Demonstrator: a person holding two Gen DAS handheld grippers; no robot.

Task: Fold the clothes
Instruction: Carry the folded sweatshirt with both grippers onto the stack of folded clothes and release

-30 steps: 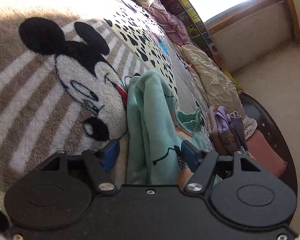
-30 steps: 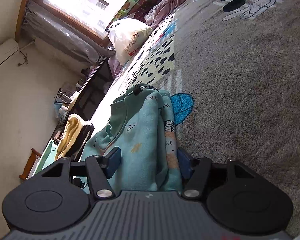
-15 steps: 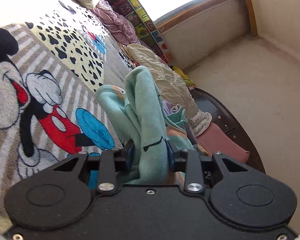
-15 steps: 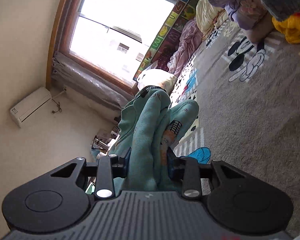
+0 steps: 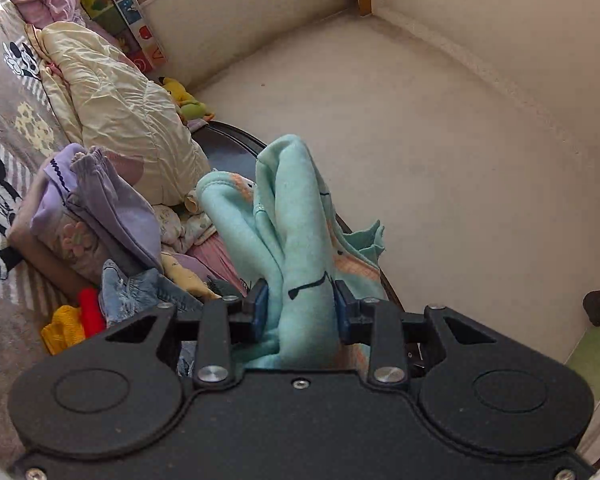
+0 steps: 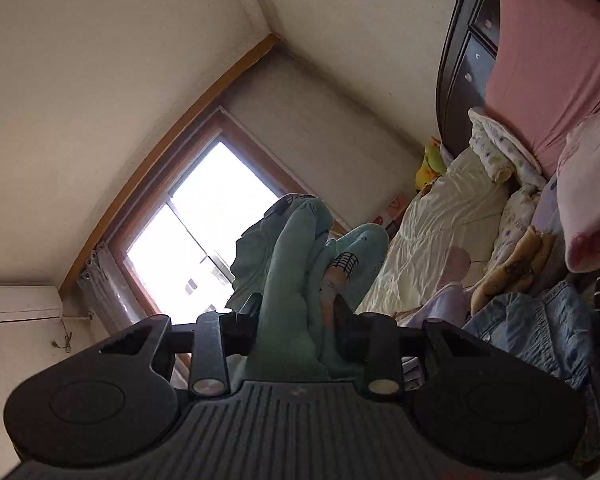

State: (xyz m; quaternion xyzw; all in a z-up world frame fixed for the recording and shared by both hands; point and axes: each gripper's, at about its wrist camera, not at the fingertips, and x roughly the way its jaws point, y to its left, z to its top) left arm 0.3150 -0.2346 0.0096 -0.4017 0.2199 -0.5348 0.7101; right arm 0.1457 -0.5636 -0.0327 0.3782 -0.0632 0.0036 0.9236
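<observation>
A mint-green child's garment point(image 5: 288, 216) with small printed figures is bunched between the blue pads of my left gripper point(image 5: 299, 307), which is shut on it. The cloth stands up in folds in front of the wall. The same garment point(image 6: 300, 256) is also clamped in my right gripper point(image 6: 296, 320), shut on it and tilted up toward the window, so the cloth looks dark against the light. Both grippers hold it lifted off the bed.
A heap of clothes lies at the left: a lilac top point(image 5: 100, 208), denim point(image 5: 140, 292), red and yellow pieces point(image 5: 72, 320). A cream quilt point(image 5: 124, 112) and dark wooden headboard point(image 6: 460, 72) with a pink pillow point(image 6: 548, 68) sit behind. The window point(image 6: 204, 236) and an air conditioner point(image 6: 20, 304) are on the wall.
Both grippers closed on the green garment and raised it off the Mickey Mouse blanket. The left view swung toward the headboard and wall; the right view tilted up to the window and ceiling.
</observation>
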